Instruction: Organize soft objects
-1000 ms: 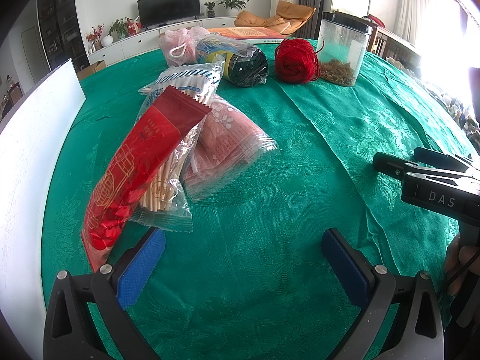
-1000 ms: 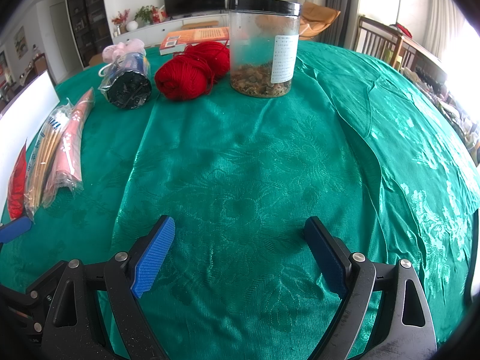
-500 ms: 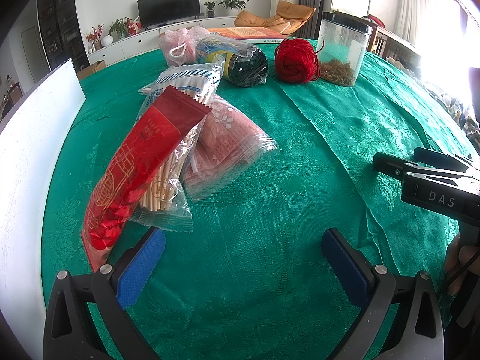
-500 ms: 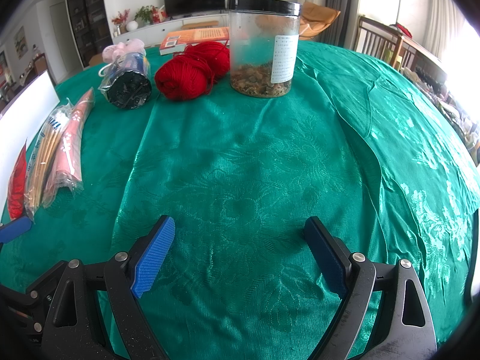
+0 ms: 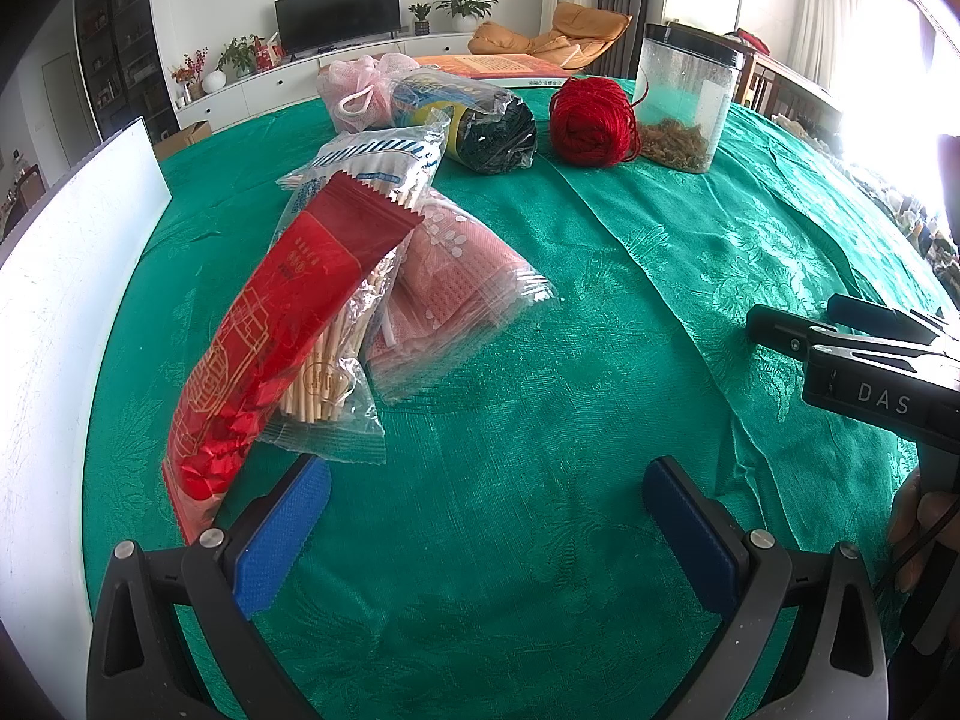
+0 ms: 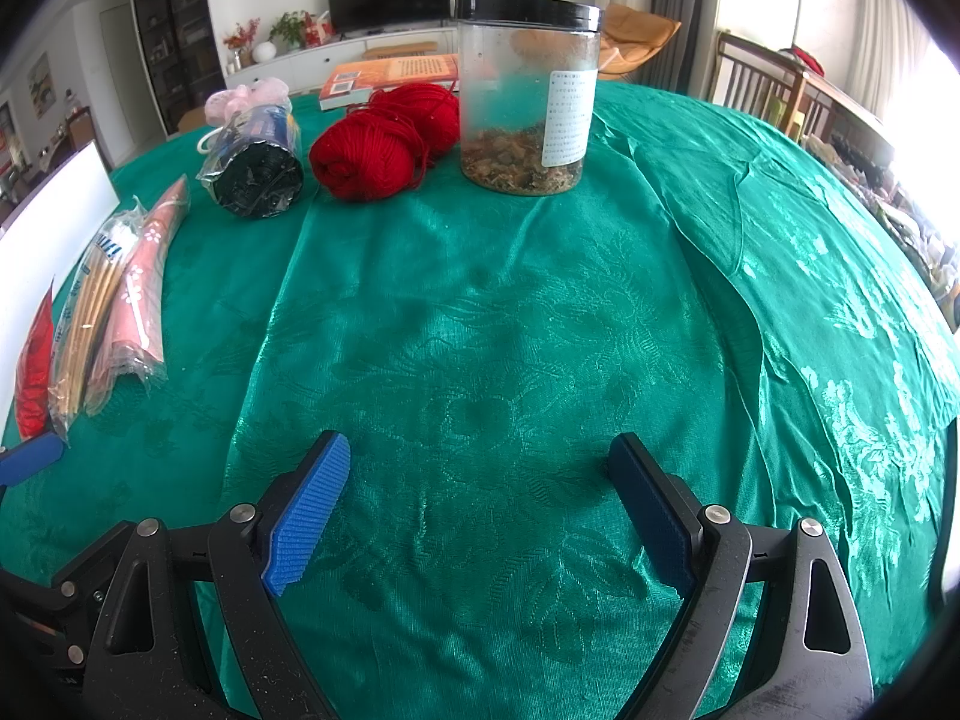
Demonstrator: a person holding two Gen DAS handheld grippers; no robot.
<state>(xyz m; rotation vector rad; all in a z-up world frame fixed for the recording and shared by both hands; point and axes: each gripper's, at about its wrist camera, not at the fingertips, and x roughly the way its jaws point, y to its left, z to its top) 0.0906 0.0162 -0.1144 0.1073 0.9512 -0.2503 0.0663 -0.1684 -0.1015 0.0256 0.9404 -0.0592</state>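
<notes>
Item: left gripper [image 5: 486, 516] and right gripper [image 6: 480, 501], both spread and empty above green tablecloth [image 6: 510, 330]; red packet [image 5: 270, 324] lay atop bagged pile at left, best pinched mid-length, clear of crinkly film underneath.

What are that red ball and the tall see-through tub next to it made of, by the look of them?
The red ball looks like wool or acrylic yarn, matte and fuzzy: wound strands show, and one loose thread trails off. The tub looks like clear rigid plastic, though glass is possible: slightly cloudy walls, a glossy black lid, a paper label and dry brownish bits at the bottom.
</notes>
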